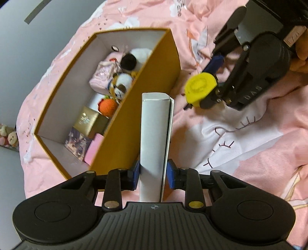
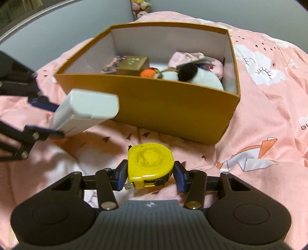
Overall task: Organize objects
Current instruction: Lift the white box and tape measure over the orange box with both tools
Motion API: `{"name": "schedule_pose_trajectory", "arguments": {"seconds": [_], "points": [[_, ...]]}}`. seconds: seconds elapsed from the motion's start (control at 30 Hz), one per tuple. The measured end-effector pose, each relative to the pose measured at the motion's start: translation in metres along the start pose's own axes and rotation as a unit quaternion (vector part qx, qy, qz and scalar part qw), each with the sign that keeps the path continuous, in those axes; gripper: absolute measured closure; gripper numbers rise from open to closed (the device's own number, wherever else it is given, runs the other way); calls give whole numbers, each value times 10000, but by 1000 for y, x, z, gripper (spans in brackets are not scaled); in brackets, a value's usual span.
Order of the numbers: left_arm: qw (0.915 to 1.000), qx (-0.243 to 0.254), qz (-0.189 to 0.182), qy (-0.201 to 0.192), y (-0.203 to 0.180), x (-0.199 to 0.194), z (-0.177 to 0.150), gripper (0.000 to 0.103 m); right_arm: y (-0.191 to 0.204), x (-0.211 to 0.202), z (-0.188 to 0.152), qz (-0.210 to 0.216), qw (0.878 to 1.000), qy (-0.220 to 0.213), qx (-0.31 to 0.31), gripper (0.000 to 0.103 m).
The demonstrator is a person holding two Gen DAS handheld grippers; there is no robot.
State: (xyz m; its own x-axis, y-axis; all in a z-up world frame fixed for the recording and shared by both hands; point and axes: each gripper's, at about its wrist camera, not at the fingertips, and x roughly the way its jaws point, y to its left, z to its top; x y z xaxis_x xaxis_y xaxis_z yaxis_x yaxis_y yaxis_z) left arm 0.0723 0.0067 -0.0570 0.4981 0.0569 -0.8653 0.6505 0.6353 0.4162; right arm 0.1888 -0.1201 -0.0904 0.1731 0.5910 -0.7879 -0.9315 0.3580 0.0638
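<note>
An open orange cardboard box (image 1: 154, 63) (image 2: 173, 107) stands on the pink bedspread. It holds plush toys (image 1: 123, 84) (image 2: 192, 76), an orange ball (image 1: 108, 105), a gold box (image 1: 88, 121) (image 2: 132, 64) and small packs. My left gripper (image 1: 153, 174) is shut on a tall white carton (image 1: 154, 130), held just outside the box's near wall; the carton also shows in the right wrist view (image 2: 86, 111). My right gripper (image 2: 151, 174) is shut on a yellow tape measure (image 2: 150, 163) (image 1: 200, 86), held above the bedspread in front of the box.
The pink patterned bedspread (image 2: 269, 119) (image 1: 240, 144) lies rumpled all around the box. A grey wall (image 1: 28, 48) is behind the bed. Plush toys (image 2: 140, 7) (image 1: 9, 136) sit at the bed's far edge.
</note>
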Motion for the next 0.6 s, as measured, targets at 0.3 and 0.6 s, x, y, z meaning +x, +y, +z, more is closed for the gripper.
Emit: {"name": "schedule_pose_trajectory", "arguments": {"seconds": [0.3, 0.6], "points": [[9972, 488, 302, -475, 19, -45, 17, 71, 10, -59, 16, 212, 9981, -456, -360, 51], [9878, 1093, 823, -742, 62, -44, 52, 71, 4, -106, 69, 203, 9913, -981, -857, 51]]}}
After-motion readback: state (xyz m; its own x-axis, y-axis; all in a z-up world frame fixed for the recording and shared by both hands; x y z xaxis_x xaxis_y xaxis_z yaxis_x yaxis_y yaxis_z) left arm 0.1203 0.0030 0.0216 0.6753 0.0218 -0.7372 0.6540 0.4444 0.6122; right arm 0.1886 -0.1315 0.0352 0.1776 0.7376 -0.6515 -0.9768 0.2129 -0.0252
